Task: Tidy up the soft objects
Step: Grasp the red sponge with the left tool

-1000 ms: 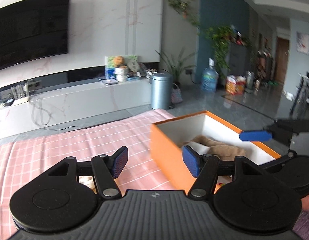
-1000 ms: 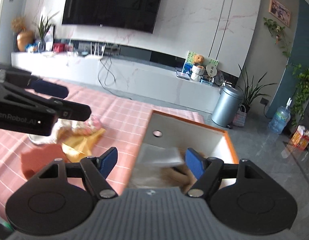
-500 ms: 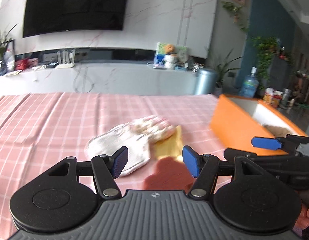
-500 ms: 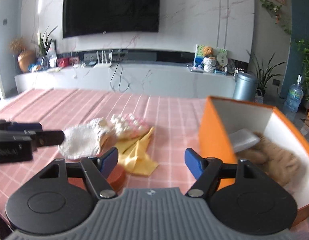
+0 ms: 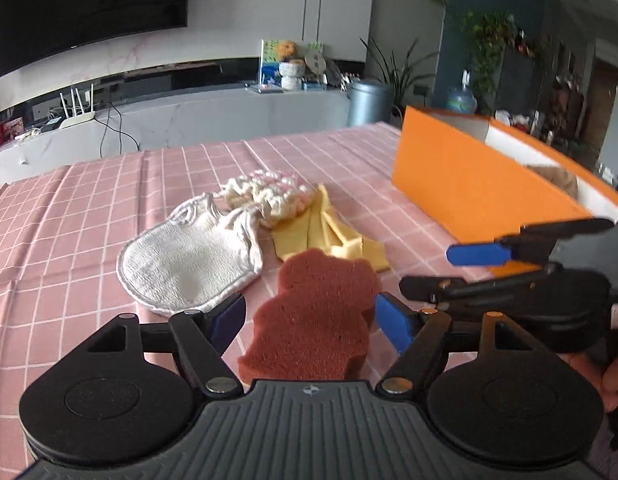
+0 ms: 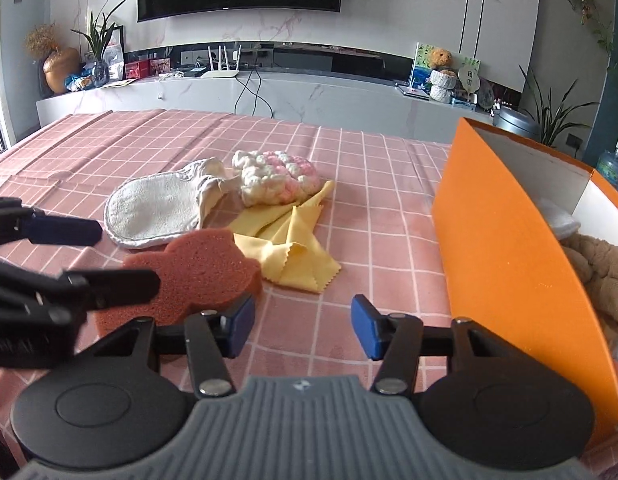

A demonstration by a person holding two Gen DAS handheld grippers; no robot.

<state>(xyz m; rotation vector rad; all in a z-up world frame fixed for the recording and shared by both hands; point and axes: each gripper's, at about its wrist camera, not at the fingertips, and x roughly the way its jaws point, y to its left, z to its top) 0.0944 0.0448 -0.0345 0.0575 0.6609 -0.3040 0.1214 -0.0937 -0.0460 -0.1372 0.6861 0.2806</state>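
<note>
I have both grippers down over the pile on the pink checked tabletop (image 6: 369,184), where a second ago they were up at the orange box (image 5: 469,184). The left gripper (image 5: 311,322) has its fingers spread, and they have just been opening wider; the brown sponge (image 5: 313,320) lies between the pads but neither pad presses on it, so nothing is gripped yet. The right gripper (image 6: 303,332) has just been narrowing, its fingers still apart over bare cloth with nothing between them, just short of the yellow cloth (image 6: 289,248).

To my eye this means one drop-off is done and the next pick is starting: the sponge looks like the left's target. The white mitt (image 5: 189,264) and the pink-and-white fluffy piece (image 5: 265,192) wait behind, touching each other. The box stands to the right, already holding a tan knitted item (image 6: 597,264).

Against the earlier view, the box interior no longer fills the frames; the pile does, much closer.
</note>
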